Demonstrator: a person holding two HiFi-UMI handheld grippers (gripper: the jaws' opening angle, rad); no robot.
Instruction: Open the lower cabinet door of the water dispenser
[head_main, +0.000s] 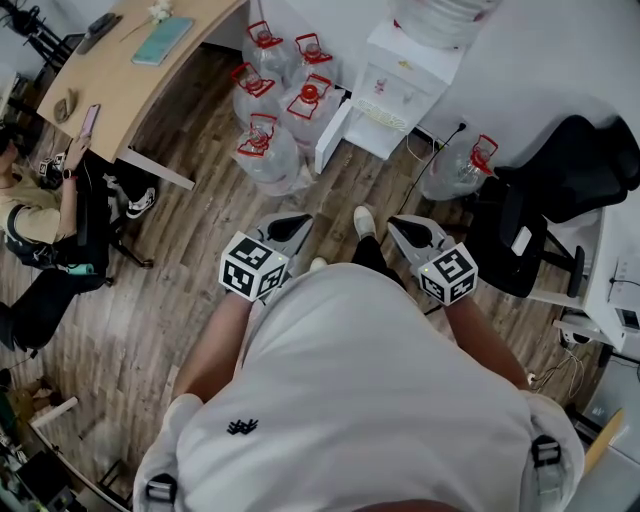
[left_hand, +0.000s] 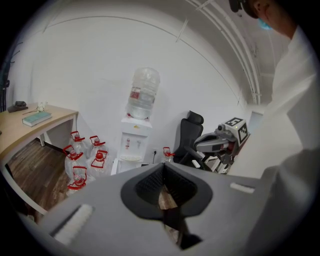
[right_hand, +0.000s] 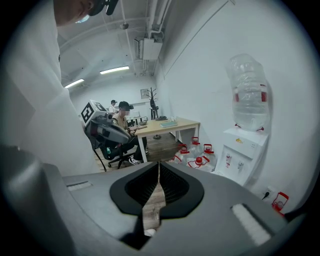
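The white water dispenser (head_main: 400, 80) stands against the far wall with an upturned bottle on top; it also shows in the left gripper view (left_hand: 135, 145) and the right gripper view (right_hand: 240, 150). A white panel (head_main: 333, 135) angles out from its lower left and looks like the cabinet door standing ajar. My left gripper (head_main: 293, 225) (left_hand: 163, 165) and right gripper (head_main: 412, 228) (right_hand: 159, 164) are held side by side close to my body, well short of the dispenser. Both are shut and hold nothing.
Several water jugs with red caps (head_main: 275, 105) crowd the floor left of the dispenser, and one more (head_main: 462, 168) stands to its right. A black office chair (head_main: 560, 190) is at the right. A wooden desk (head_main: 130, 70) and a seated person (head_main: 40, 230) are at the left.
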